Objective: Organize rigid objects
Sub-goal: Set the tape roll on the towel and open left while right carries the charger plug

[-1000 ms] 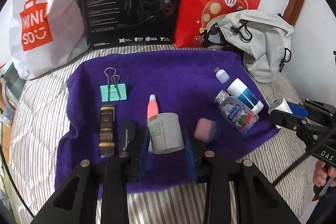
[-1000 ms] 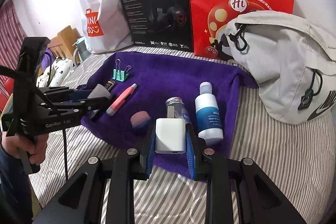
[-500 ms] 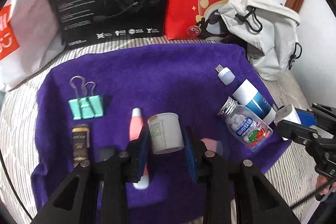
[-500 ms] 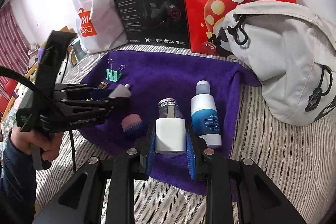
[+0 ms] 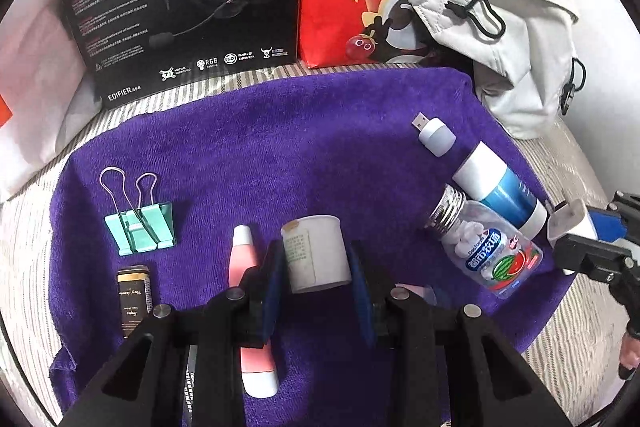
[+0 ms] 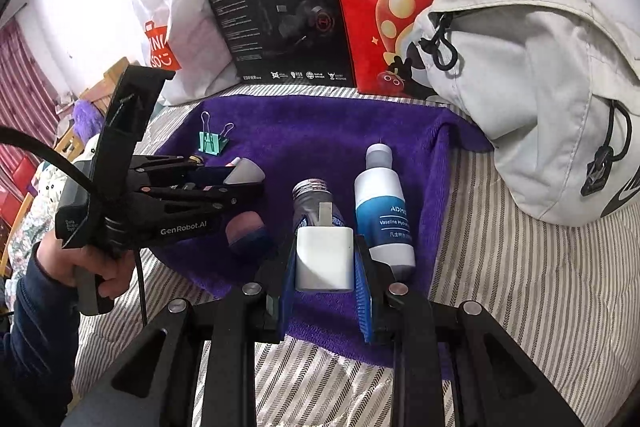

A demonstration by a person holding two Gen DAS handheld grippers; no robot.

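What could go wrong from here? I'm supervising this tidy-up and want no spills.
1. The left gripper holds the small white paper cup by its thin walls; it could crush or slip.
2. The right gripper carries the white plug charger just above the clear metal-capped candy bottle and the white-and-blue lotion bottle; lowering could knock them rolling on the purple towel.
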